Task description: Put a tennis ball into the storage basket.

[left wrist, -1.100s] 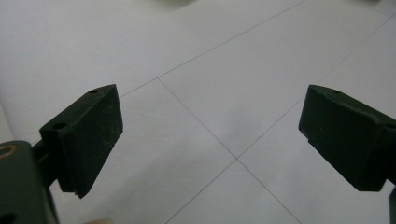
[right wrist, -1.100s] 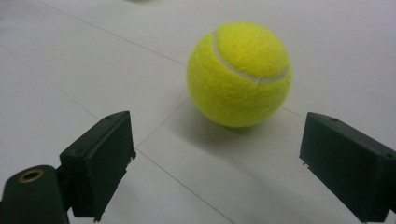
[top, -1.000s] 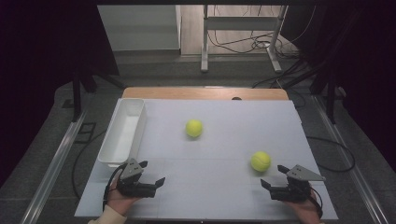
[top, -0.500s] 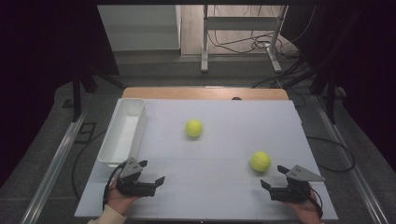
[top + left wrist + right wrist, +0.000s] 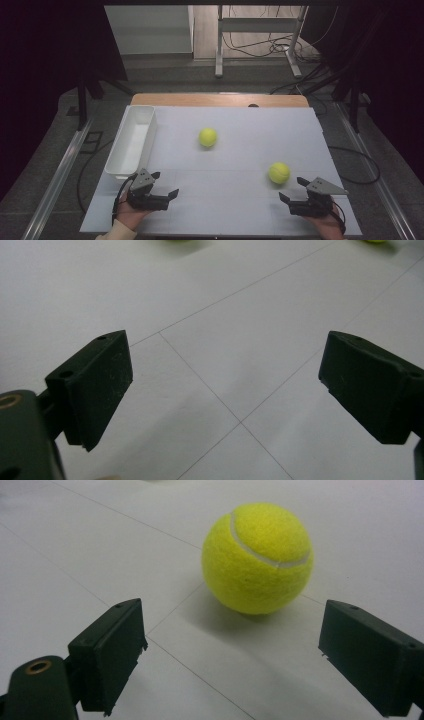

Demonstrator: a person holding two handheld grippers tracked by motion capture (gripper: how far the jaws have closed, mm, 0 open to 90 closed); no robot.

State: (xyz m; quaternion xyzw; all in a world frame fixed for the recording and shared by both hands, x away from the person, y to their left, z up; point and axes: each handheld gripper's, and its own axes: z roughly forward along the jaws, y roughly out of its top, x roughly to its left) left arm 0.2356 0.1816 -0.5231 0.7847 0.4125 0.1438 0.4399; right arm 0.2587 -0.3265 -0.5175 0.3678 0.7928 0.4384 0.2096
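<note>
Both claws (image 5: pixel 165 186) (image 5: pixel 291 189) spread wide, empty; near tennis ball (image 5: pixel 279 172) just ahead of right, nothing between.

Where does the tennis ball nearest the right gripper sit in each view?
High view: near ball at lower right, just ahead and left of the right gripper.
Right gripper view: near ball at upper centre, beyond the open jaws, not touched.
Left gripper view: a yellow-green sliver at the top right edge is probably it.
Shared landmark: the white table with thin seam lines.

Bare table (image 5: pixel 235 175) lies between both tennis balls (image 5: pixel 279 172); the white bin (image 5: pixel 131 142) walls its left edge.
</note>
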